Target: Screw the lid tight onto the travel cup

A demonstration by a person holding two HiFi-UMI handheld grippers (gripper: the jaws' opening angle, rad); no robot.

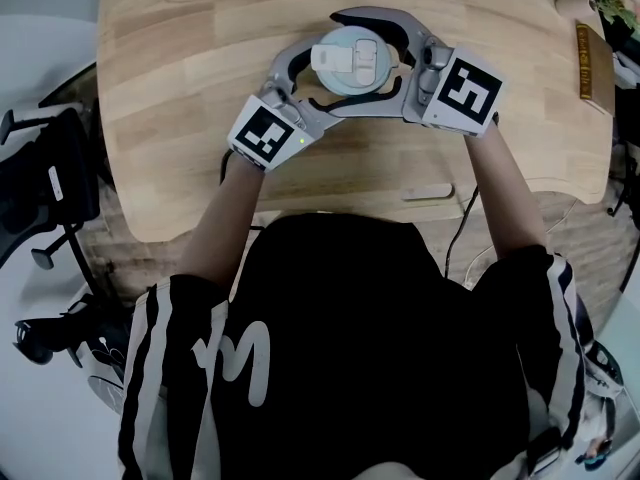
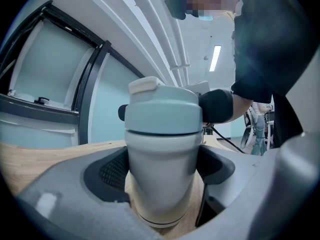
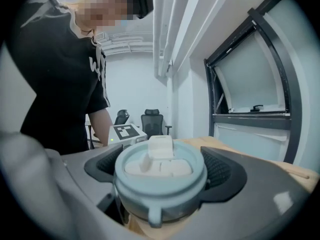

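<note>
A pale grey-blue travel cup (image 2: 162, 169) stands upright on the wooden table (image 1: 170, 88), with its lid (image 1: 350, 58) on top. The lid has a white flip tab (image 3: 161, 146). My left gripper (image 1: 335, 76) comes in from the near left, its jaws pressed on either side of the cup's body below the lid (image 2: 162, 111). Coming from the right, my right gripper (image 1: 365, 53) has its ribbed pads (image 3: 217, 171) closed against the lid's rim (image 3: 160, 186). The cup's base is hidden by the jaws.
A brown book-like object (image 1: 595, 63) lies at the table's right edge. A small white piece (image 1: 428, 190) sits on the near edge, with a cable hanging below it. A black office chair (image 1: 40, 178) stands left of the table.
</note>
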